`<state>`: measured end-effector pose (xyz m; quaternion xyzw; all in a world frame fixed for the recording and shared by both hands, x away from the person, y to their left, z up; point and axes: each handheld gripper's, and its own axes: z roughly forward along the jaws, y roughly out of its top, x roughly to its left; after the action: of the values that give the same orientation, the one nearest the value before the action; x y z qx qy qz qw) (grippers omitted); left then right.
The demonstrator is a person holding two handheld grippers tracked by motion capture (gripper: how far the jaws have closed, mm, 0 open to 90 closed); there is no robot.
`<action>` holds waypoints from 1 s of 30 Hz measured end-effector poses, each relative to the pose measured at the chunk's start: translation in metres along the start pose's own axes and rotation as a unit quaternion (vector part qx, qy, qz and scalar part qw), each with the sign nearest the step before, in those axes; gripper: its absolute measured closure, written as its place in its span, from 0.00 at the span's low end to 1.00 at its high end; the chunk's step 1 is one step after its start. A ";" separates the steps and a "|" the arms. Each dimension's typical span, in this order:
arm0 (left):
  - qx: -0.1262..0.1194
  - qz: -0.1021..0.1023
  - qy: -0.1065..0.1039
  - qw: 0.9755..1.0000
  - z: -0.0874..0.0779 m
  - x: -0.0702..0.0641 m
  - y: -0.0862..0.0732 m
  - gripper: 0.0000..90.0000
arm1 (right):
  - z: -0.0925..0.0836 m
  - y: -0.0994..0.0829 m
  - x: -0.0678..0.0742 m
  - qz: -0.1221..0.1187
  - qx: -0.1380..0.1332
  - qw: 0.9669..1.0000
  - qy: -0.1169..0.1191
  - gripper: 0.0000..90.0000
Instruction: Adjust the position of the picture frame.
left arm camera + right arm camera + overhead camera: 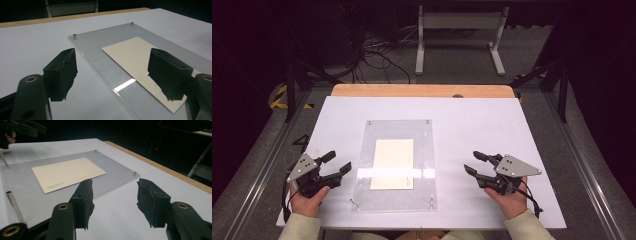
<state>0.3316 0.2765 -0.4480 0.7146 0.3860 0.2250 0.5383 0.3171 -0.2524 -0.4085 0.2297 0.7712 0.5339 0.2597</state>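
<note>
Saw a white bench (472, 125) with a wooden strip (422, 90) along its far edge. On it, left of centre, lay a clear plate (424, 150), flat, with a small metal stud (428, 121) at each corner; the two near-edge studs looked taller or tilted, could not tell which. Under or on the plate, a cream card (393, 162), lying flat near the plate's middle, long side running toward the far edge; could not tell which layer. Left gripper (337, 163) held in a hand (307, 199) near the bench's near left corner, jaws released and wide apart, gripping nothing, pointed toward the plate's left edge. Right gripper (475, 163) held in the other hand (512, 200) toward the near right corner, jaws likewise spread, empty, aimed at the plate's right edge, apart from it. Beyond the bench, grey floor with cables (372, 55) and a white frame (460, 35).
</note>
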 end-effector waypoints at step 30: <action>0.019 0.002 0.005 1.000 0.002 -0.001 -0.001 0.28 | 0.050 -0.002 0.073 -0.034 0.081 0.974 0.207 0.65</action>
<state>0.3325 0.2745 -0.4496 0.7243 0.3915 0.2227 0.5220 0.2935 -0.1722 -0.4366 0.1079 0.8562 0.4965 0.0935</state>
